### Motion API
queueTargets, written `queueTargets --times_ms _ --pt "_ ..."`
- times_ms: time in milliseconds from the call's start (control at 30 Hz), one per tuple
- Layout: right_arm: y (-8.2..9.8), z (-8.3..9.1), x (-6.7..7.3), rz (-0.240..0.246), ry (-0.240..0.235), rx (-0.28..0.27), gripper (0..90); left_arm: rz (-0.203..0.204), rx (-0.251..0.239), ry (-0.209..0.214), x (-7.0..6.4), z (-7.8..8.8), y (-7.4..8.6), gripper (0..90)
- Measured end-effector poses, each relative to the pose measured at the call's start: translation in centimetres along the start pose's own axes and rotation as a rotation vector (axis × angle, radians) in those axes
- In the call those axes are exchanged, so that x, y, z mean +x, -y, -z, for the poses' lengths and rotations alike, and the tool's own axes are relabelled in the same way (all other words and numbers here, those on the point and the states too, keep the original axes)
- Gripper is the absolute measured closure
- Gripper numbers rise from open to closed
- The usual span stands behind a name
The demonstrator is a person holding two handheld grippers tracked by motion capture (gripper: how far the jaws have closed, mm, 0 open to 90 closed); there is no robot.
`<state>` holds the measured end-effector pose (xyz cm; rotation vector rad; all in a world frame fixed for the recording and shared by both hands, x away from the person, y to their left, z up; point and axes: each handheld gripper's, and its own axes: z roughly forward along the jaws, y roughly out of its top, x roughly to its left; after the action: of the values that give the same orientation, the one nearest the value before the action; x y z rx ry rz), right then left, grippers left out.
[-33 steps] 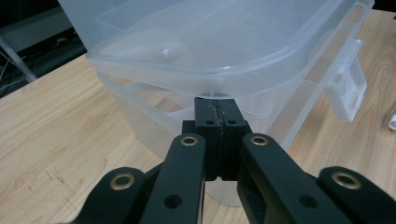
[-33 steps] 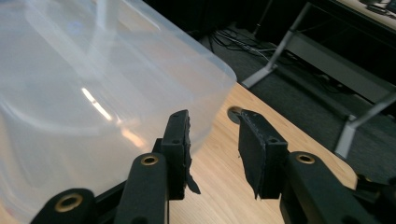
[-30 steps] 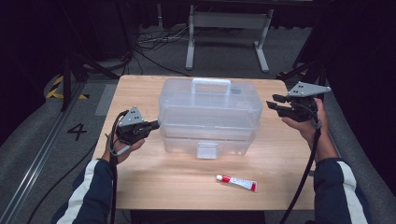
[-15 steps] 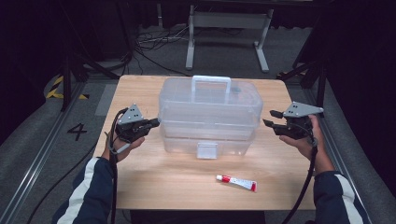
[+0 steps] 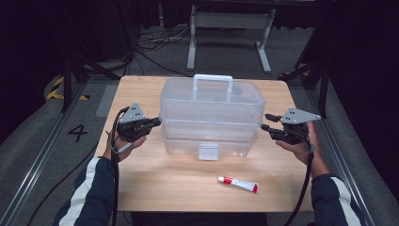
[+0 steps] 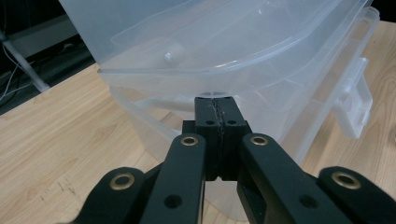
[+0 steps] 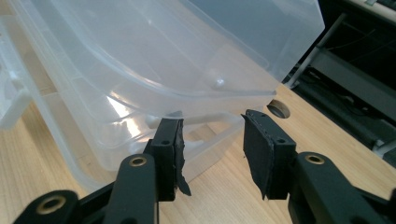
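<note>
The right claw (image 5: pixel 266 121) is coming down from above the tabletop (image 5: pixel 155 183) to the right end of the clear storage box (image 5: pixel 210 117); its jaws have just been closing slightly and are standing part open, empty, just short of the box rim. The left claw (image 5: pixel 156 121) is resting fully closed against the left end, gripping nothing. Judgement: a two-sided lift or lid opening is being prepared.

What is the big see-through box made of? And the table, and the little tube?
The box looks like clear, slightly milky plastic: you see the table through its glossy walls. The table looks like light wood, or a wood-look top, with grain lines and a matte finish. The small tube is white with red, probably soft plastic or thin metal; it is too small to tell.
</note>
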<state>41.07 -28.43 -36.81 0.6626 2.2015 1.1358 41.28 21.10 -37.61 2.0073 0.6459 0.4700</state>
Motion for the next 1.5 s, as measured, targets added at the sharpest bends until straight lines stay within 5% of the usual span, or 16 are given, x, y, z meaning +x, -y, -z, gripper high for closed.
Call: queueTargets --times_ms 600,967,1500 --pt "-0.3 0.0 0.8 0.028 0.030 -0.072 60.9 -0.013 -0.005 0.000 -0.4 1.0 0.0 78.9" --pt "-0.7 0.2 1.1 0.020 0.073 -0.123 62.9 -0.058 0.031 0.068 -2.4 1.5 0.9 73.5" --pt "-1.8 0.2 1.6 0.018 0.186 -0.210 67.4 -0.131 0.115 0.108 -4.2 -0.9 1.4 67.1"
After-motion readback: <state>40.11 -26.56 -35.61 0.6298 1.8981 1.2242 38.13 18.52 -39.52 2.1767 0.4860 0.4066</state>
